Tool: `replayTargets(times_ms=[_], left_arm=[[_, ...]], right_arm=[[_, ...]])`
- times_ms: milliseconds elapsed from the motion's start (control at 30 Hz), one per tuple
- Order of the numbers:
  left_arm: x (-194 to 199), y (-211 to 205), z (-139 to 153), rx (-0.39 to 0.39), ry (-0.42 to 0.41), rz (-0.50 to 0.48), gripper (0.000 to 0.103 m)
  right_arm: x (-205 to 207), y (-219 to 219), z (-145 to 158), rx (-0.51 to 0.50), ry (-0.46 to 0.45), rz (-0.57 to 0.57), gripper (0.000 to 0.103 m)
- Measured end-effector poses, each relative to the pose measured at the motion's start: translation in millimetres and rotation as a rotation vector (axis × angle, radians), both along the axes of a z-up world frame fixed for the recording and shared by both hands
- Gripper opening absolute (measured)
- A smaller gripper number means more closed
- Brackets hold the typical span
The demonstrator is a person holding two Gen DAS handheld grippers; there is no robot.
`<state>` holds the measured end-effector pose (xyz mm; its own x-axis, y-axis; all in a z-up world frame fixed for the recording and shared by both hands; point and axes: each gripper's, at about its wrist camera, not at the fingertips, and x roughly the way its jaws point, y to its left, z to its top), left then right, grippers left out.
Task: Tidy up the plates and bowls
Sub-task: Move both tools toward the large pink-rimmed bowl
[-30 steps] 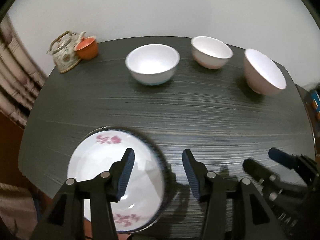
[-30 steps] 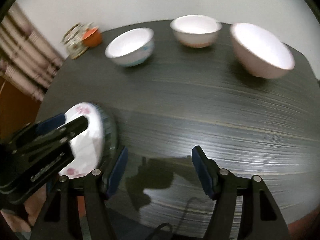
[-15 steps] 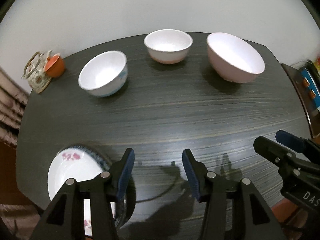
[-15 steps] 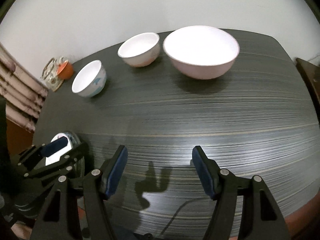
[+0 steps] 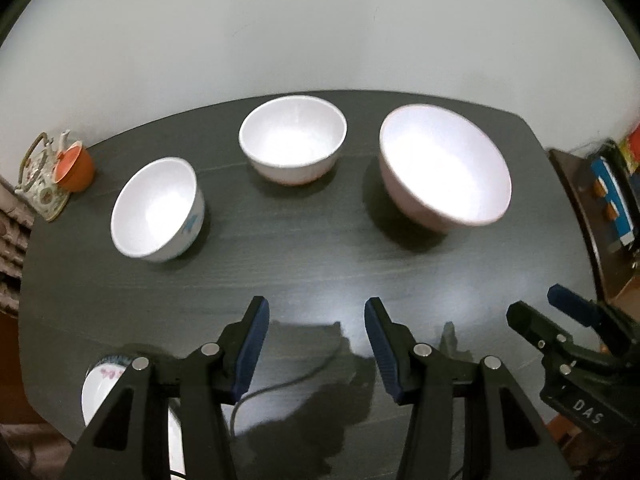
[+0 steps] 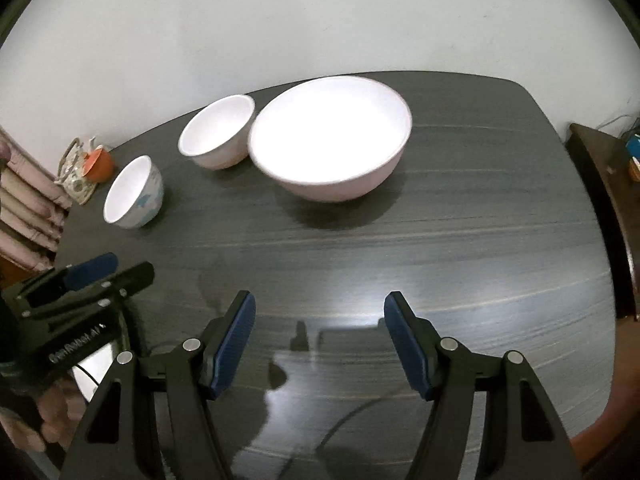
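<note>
Left wrist view: I am looking down over the dark wood-grain table [image 5: 320,264] with the left gripper [image 5: 316,320] hanging above bare tabletop, its blue pads [image 5: 256,336] standing apart with nothing between them, so I am logging it as released. Three white bowls are sitting in a loose row along the far side: a small bowl with a blue mark [image 5: 158,210] on the left, a middle bowl [image 5: 293,139] behind it toward the wall, and a large bowl [image 5: 444,166] on the right, all apart from one another in this view. A plate with pink flowers [image 5: 105,376] is lying at the near left edge of the table, partly hidden behind the gripper's left finger. A patterned teapot [image 5: 40,182] and an orange cup [image 5: 75,164] are standing together at the far left corner. The right gripper [image 6: 320,320] is showing at the lower right of this view; in the right wrist view I am seeing its jaws spread over bare table as well, holding nothing, so also released. From that camera the large bowl is sitting straight ahead, with the middle bowl looking just beside it, though I cannot tell whether they are touching. A person's hand [image 6: 48,420] is gripping the left tool at the lower left.
</note>
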<state>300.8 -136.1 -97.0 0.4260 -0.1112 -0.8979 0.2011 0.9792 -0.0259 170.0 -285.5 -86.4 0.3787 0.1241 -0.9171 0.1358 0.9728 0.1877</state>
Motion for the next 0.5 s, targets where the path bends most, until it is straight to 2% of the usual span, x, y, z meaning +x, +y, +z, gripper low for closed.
replayTargets(times_ms=[167, 267, 500], left_arm=[[27.4, -10.3, 9.0, -0.060, 0.008, 0.017, 0.051], [44.3, -15.6, 9.2, -0.108, 0.042, 0.037, 0.051], [69.7, -31.2, -4.0, -0.113, 0.098, 0.062, 0.051]], right_arm=[[19.0, -20.6, -0.1, -0.030, 0.003, -0.024, 0.064], [33.2, -35.8, 0.8, -0.032, -0.001, -0.056, 0.064], [71.5, -63.2, -5.1, -0.014, 0.008, -0.114, 0.064]])
